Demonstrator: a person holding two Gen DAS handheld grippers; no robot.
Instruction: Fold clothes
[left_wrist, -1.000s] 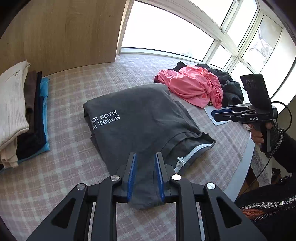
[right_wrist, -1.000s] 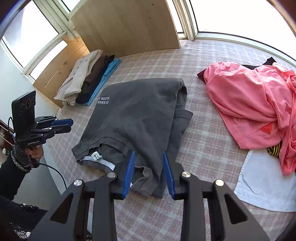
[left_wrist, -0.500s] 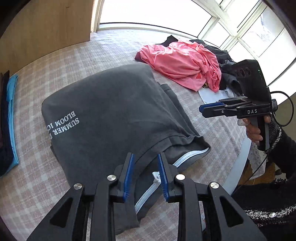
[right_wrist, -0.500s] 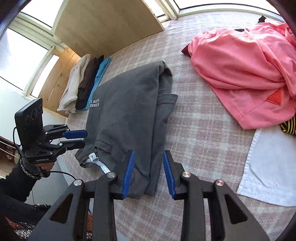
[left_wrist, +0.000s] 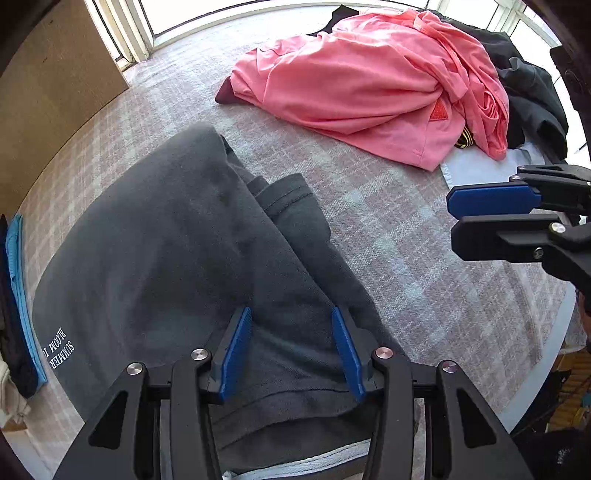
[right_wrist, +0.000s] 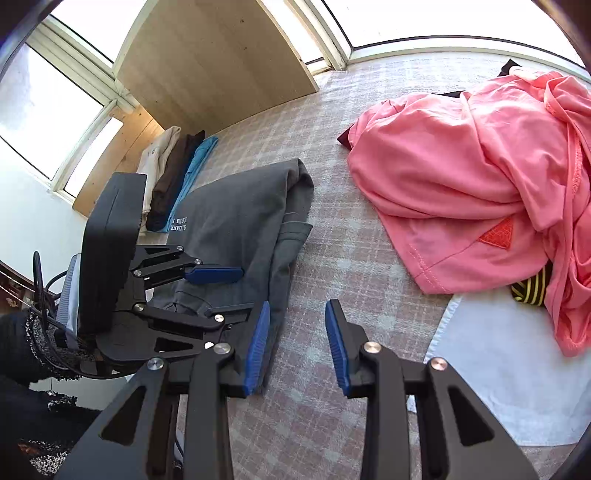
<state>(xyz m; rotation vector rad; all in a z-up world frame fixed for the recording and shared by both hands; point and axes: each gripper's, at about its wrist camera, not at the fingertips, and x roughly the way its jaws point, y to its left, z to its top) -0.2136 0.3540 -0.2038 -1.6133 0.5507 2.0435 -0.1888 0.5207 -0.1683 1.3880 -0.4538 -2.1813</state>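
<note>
A dark grey T-shirt (left_wrist: 166, 258) with white lettering lies folded on the plaid cover. My left gripper (left_wrist: 291, 317) points steeply down over its near part. Its jaws are opening, and the cloth lies under the blue pads, not pinched. The right wrist view shows the same left gripper (right_wrist: 229, 291) over the shirt (right_wrist: 240, 221). My right gripper (right_wrist: 297, 306) stands open just right of the shirt's edge, over bare cover, with nothing between its fingers. It also shows at the right of the left wrist view (left_wrist: 452, 214).
A crumpled pink shirt (right_wrist: 461, 166) lies at the back right, partly over a black garment (left_wrist: 532, 92), a yellow-and-black striped piece (right_wrist: 532, 291) and a white cloth (right_wrist: 498, 369). A stack of folded clothes (right_wrist: 173, 177) sits at the left by a wooden panel (right_wrist: 221, 74).
The left gripper has let go of the grey hem, widened its jaws and moved forward over the shirt, tipping downward. The right gripper has slid off the shirt's edge toward the left gripper.
</note>
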